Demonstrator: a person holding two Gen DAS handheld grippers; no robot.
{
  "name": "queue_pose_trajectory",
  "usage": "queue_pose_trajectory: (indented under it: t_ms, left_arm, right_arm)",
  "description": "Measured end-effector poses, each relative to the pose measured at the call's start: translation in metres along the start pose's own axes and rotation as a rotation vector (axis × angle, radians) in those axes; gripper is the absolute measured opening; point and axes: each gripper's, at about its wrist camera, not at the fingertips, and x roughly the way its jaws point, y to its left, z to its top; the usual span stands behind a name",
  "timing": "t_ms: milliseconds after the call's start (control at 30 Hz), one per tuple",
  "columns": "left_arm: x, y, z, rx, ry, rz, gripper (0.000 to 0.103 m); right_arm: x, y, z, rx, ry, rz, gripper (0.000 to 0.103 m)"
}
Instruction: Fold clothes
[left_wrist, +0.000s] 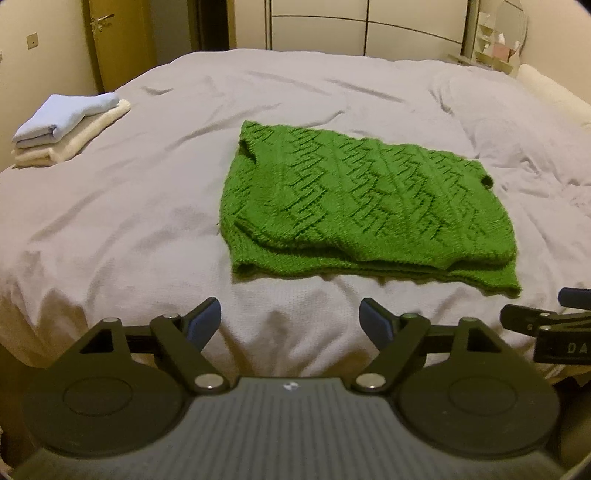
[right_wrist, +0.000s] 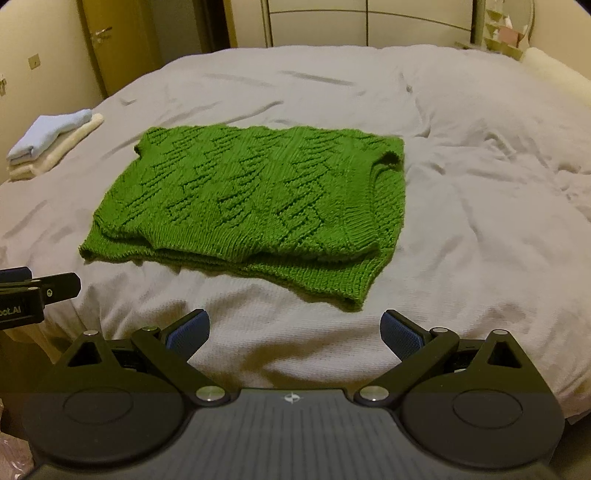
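Note:
A green knitted sweater (left_wrist: 354, 199) lies folded in layers on the grey bedspread (left_wrist: 129, 206); it also shows in the right wrist view (right_wrist: 251, 199). My left gripper (left_wrist: 290, 319) is open and empty, held over the bed's near edge, short of the sweater's front hem. My right gripper (right_wrist: 295, 332) is open and empty, also short of the hem, near the sweater's front right corner. Each gripper shows at the edge of the other's view: the right one (left_wrist: 554, 325), the left one (right_wrist: 33, 291).
A stack of folded clothes, light blue on cream (left_wrist: 66, 125), sits at the bed's far left (right_wrist: 51, 140). A pillow (left_wrist: 554, 96) lies at the far right. A door (left_wrist: 118, 40) and wardrobe (left_wrist: 369, 26) stand behind the bed.

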Motion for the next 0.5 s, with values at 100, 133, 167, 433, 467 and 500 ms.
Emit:
queue_pose_trajectory:
  t_ms: [100, 133, 167, 433, 467, 500]
  left_arm:
    - [0.006, 0.003, -0.001, -0.008, 0.014, 0.001, 0.08]
    - [0.007, 0.003, -0.001, -0.008, 0.018, 0.002, 0.08]
    - [0.009, 0.003, -0.001, -0.009, 0.023, 0.004, 0.08]
    - [0.023, 0.006, -0.001, -0.016, 0.051, 0.001, 0.082]
    - [0.025, 0.007, -0.001, -0.019, 0.055, -0.001, 0.082]
    - [0.027, 0.007, 0.0, -0.018, 0.059, -0.001, 0.082]
  right_arm:
    - [0.004, 0.0, 0.001, -0.002, 0.008, -0.002, 0.101]
    - [0.006, 0.0, 0.001, -0.001, 0.012, -0.002, 0.101]
    - [0.008, 0.0, 0.001, 0.001, 0.015, -0.001, 0.101]
    - [0.026, -0.003, 0.003, 0.012, 0.048, 0.003, 0.101]
    - [0.027, -0.004, 0.004, 0.013, 0.052, 0.003, 0.101]
    - [0.029, -0.004, 0.004, 0.014, 0.055, 0.004, 0.101]
